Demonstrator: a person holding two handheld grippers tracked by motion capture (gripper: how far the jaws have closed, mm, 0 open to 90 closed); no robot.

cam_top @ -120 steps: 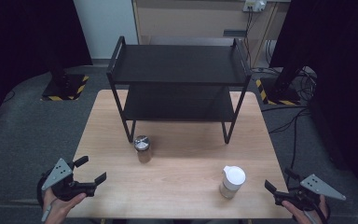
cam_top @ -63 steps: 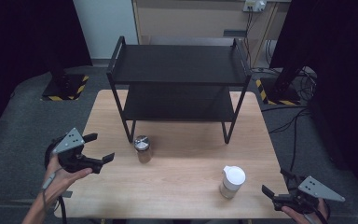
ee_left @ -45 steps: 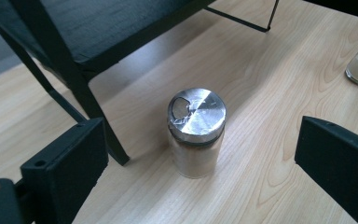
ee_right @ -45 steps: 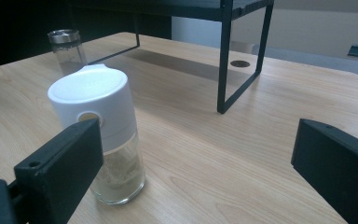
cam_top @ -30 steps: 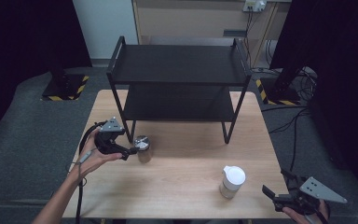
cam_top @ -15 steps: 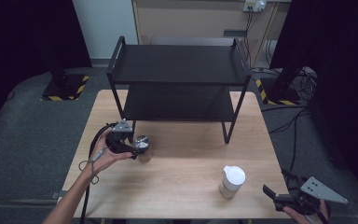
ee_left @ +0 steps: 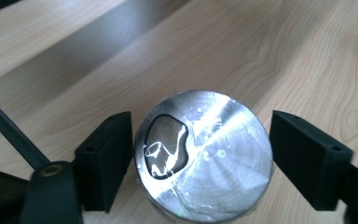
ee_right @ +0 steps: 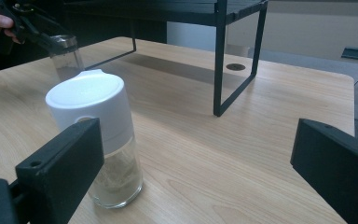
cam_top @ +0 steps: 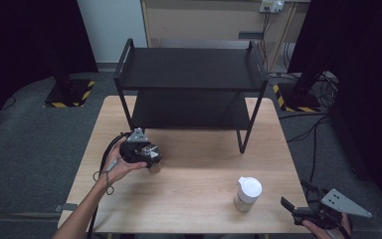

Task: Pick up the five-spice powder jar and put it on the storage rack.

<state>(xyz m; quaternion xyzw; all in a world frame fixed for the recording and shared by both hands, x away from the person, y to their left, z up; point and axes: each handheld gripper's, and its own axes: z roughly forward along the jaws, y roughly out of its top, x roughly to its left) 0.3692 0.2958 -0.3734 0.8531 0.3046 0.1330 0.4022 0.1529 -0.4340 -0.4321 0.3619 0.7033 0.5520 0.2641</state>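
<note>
One wooden table (cam_top: 194,199) carries one black two-tier rack (cam_top: 191,69) and two jars — a metal-lidded jar (ee_left: 204,156) near the rack's front left leg, and a white-capped jar (cam_top: 247,193) well apart toward the right front corner. The left gripper (cam_top: 149,155) comes down over the metal lid; its jaws have just been closing, one pad at the rim, the other a sliver off. The right gripper (cam_top: 298,204) rests wide open at the table's edge, holding nothing.

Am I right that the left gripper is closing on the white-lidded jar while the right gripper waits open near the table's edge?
Not quite: the left gripper has just been closing around the metal-lidded jar, as the left gripper view shows. The white-lidded jar stands untouched before the open right gripper.
</note>
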